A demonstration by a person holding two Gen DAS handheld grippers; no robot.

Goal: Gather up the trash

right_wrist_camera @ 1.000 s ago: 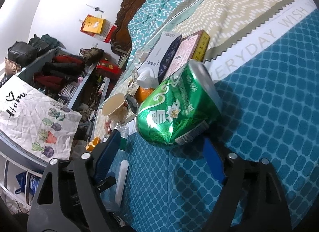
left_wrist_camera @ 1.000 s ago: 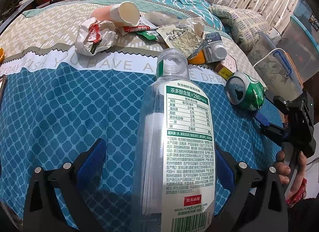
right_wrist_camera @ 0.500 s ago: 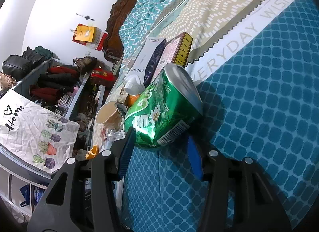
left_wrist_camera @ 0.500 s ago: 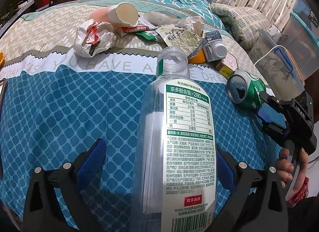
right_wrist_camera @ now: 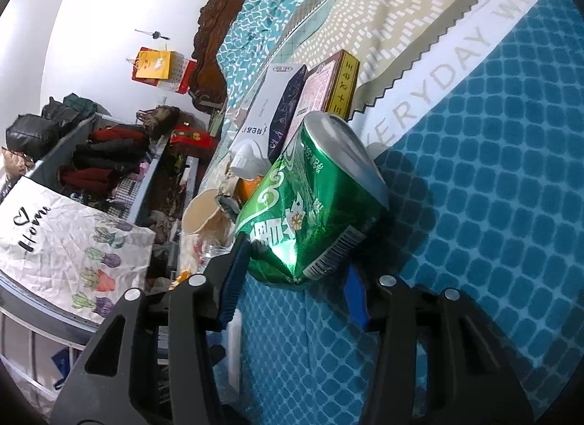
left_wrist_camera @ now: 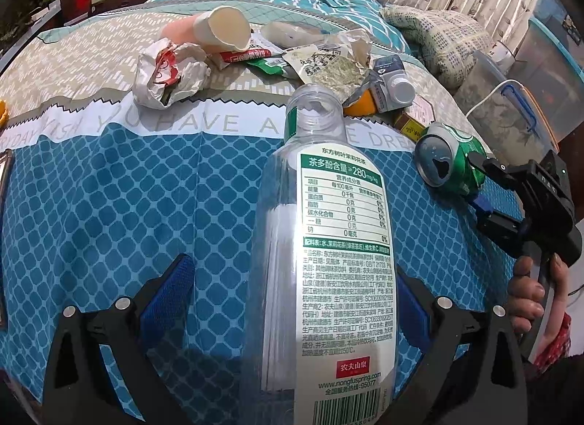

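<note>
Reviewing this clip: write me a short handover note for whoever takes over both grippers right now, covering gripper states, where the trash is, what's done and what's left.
Left gripper: the clear plastic bottle stands between its jaws; the left pad shows a gap, so a firm grip is not confirmed.
Right gripper: jaws closing around the dented green can lying on the blue bedspread; the pads look at or near its sides.
Still lying on the bed: crumpled wrapper, paper cup, snack packets, small carton.
Done: nothing visibly binned; no bin in view.
Left: finish the can grip, lift both items, then clear the pile.
</note>
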